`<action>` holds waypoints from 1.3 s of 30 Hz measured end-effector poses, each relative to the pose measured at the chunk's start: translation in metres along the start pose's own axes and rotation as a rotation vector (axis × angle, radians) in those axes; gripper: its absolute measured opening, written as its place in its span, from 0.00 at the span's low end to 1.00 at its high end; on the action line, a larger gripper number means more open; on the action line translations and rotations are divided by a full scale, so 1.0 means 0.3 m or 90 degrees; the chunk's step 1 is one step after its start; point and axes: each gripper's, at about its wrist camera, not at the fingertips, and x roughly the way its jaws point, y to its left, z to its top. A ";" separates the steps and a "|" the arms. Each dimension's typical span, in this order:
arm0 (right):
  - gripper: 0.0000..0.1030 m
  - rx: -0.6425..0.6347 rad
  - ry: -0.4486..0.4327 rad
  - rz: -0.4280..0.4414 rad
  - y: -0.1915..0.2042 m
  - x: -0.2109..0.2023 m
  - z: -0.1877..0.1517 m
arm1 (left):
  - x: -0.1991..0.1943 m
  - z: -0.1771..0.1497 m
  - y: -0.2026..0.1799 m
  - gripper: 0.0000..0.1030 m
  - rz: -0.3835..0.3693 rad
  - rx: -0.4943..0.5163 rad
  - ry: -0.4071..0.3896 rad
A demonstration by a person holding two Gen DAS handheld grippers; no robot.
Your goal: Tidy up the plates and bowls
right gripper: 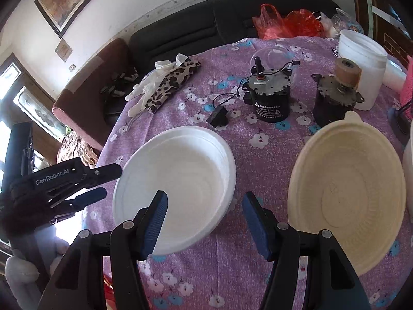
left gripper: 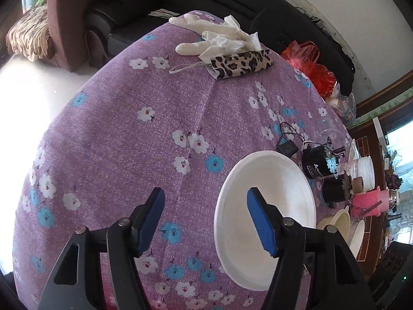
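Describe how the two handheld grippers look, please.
Both the left gripper and the right gripper have black plastic frames with silver rivets and ribbed blue pads on their fingers. The left gripper's body bears white "GenRobot.AI" lettering.

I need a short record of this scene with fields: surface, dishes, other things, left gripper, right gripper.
surface: purple flowered tablecloth
dishes: white plate and cream bowl, apart, side by side
other things: two black motors, white tub, leopard pouch, gloves
left gripper: open, empty, at the plate's edge
right gripper: open, empty, between the dishes
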 end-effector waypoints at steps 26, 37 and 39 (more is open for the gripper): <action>0.21 -0.085 -0.066 0.005 0.104 -0.184 -0.065 | -0.304 -0.202 -0.104 0.24 0.014 0.110 -0.070; 0.21 -0.157 -0.069 0.081 0.300 -0.416 -0.351 | -0.636 -0.517 0.110 0.24 0.022 0.071 -0.154; 0.21 -0.169 -0.056 0.092 0.333 -0.415 -0.415 | -0.663 -0.573 0.160 0.24 0.034 0.065 -0.165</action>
